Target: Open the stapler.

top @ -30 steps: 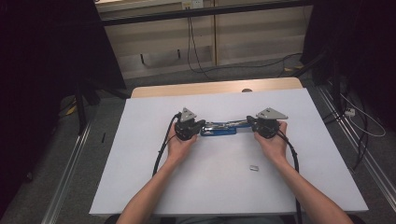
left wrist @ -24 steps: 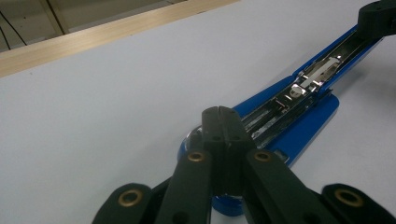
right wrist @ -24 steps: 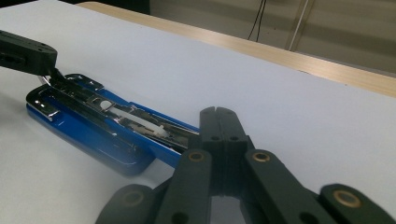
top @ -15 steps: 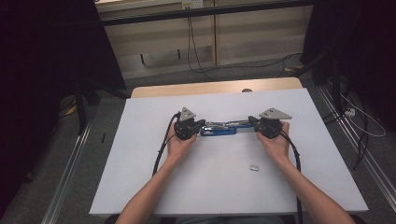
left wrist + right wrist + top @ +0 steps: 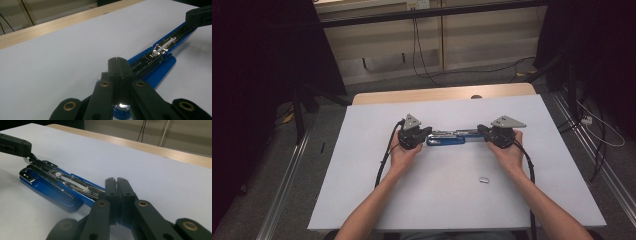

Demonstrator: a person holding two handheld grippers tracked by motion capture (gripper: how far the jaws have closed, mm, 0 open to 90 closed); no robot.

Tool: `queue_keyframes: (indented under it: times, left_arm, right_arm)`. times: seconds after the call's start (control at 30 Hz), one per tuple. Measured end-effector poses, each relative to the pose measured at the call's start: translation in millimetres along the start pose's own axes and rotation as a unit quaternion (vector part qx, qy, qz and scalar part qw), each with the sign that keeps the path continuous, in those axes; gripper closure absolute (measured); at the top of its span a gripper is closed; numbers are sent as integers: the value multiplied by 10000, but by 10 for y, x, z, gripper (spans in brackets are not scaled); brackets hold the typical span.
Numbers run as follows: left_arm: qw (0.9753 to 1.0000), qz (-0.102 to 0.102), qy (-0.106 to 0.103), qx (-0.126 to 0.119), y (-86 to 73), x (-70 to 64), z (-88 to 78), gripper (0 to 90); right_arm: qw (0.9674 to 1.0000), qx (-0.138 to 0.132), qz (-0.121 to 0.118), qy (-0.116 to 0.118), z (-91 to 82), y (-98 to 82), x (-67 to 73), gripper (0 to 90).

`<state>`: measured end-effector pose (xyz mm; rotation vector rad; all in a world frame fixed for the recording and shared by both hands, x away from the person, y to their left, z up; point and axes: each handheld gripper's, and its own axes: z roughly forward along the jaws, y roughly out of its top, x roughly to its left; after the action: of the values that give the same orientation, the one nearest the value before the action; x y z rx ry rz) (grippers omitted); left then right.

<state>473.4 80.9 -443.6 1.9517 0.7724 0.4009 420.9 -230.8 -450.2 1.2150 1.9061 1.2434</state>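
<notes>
Held in the left hand (image 5: 404,154): left gripper (image 5: 428,132), jaws pressed flat together with no gap at the tips, pointing right along the table. Seen along its own jaws (image 5: 117,60), set right over the left end of the stapler (image 5: 160,50); cannot tell whether a sliver of metal is caught between them. Held in the right hand (image 5: 508,154): right gripper (image 5: 482,131), pointing left toward the other, jaws just parted by a narrow slit, blue of the stapler visible low between them (image 5: 116,180), so pinching its right end. Between the two grippers, at the middle of the table: stapler (image 5: 447,139), blue, swung open and laid out long, left to right, base flat on the sheet and the metal staple channel facing up. Farther along it in the right gripper view, left gripper (image 5: 25,151) perched on the shiny far tip. Near the right hand, apart from the stapler: a small metal piece (image 5: 484,179) lying alone on the white table (image 5: 437,200). Trailing back from each gripper along the forearms toward the near edge: black cables. At the far edge, a strip of bare wood (image 5: 442,95).
</notes>
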Motion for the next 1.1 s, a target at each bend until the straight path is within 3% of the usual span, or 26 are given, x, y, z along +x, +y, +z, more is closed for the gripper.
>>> queue_keyframes:
  times: [0.17,0.4,0.6,0.67,0.7,0.9,1.1]
  left_arm:
    - [9998,-46,77,-190,38,21,-83,853]
    - [9993,-178,149,-301,44,48,-185,673]
    - [9993,-183,291,-157,42,59,-247,442]
    - [9987,-416,278,-79,44,66,-267,407]
    - [9986,-425,296,-67,45,64,-276,372]
    - [9991,-134,398,-9,39,31,-394,179]
    - [9992,-214,318,-100,-30,61,-540,56]
  right_arm:
    - [9999,-101,51,18,-50,25,-12,796]
    - [9998,-149,96,130,-107,51,-19,675]
    - [9995,-248,76,189,-134,65,-33,537]
    - [9995,-240,96,206,-142,64,-27,473]
    - [9994,-254,104,198,-145,65,-26,433]
    - [9992,-327,90,214,-179,87,-13,282]
    - [9992,-321,182,182,-240,87,-12,128]
